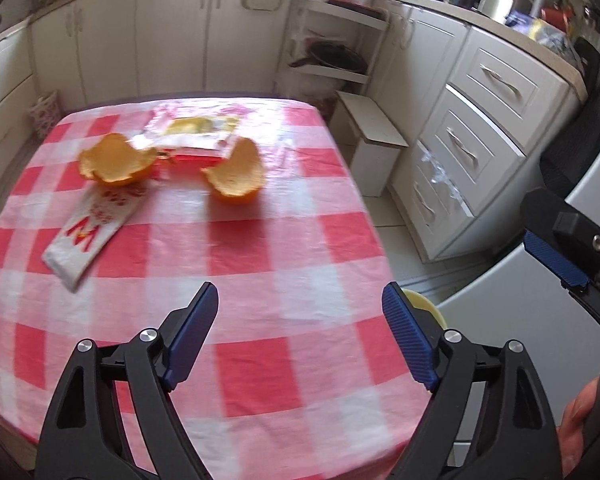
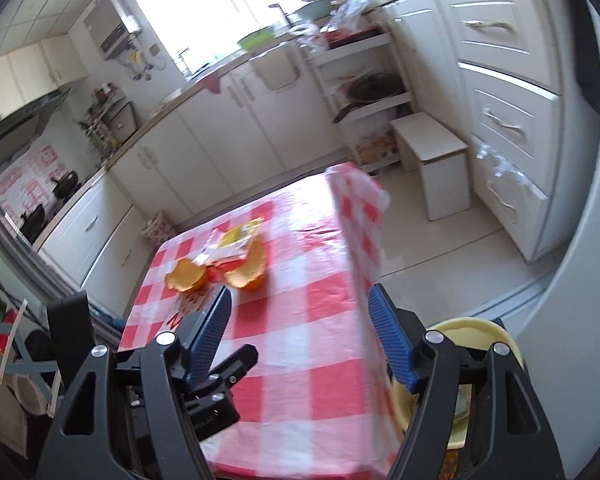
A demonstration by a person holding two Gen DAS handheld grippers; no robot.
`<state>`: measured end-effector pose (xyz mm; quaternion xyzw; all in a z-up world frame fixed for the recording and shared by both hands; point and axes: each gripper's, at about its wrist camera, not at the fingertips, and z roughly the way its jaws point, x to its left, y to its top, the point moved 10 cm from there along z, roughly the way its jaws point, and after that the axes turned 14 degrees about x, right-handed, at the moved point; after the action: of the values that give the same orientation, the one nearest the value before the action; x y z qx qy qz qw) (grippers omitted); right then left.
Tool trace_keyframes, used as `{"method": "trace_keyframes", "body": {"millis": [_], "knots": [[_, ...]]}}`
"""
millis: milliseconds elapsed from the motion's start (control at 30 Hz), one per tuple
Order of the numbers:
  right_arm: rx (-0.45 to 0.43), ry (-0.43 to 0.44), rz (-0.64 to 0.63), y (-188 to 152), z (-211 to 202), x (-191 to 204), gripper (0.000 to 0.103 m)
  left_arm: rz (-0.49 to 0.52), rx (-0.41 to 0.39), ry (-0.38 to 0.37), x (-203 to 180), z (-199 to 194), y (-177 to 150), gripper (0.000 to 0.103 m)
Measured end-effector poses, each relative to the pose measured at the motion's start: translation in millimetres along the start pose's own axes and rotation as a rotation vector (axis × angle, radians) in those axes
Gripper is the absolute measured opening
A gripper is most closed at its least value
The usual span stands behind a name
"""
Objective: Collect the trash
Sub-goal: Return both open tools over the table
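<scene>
The left gripper hangs above the near part of the desk, its 2 blue fingers spread wide with nothing between them but the red-and-white checked cloth below. The right gripper sits off the desk's right edge, fingers likewise spread and empty; below them a yellow bin stands on the floor beside the desk, and its rim also peeks past the left gripper's right finger.

The trash lies toward the far side of the desk. 2 orange peel halves rest cup-up, the left peel and the right peel apart from each other. Between and behind them lies a torn yellow-and-red wrapper, touching both. A white paper packet with red print extends from under the left peel toward the near left edge.

White kitchen cabinets line the walls behind.
</scene>
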<state>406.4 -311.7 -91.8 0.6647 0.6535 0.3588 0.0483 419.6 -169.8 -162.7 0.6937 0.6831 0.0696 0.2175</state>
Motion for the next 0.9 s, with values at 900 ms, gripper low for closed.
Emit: {"method": "trace_keyframes", "body": {"millis": [900], "knots": [[0.191, -0.004, -0.191, -25.2, 100.6, 94.4, 0.072, -0.301, 0.029, 0.204, 256.5, 39.4, 120.1, 0.081]]}}
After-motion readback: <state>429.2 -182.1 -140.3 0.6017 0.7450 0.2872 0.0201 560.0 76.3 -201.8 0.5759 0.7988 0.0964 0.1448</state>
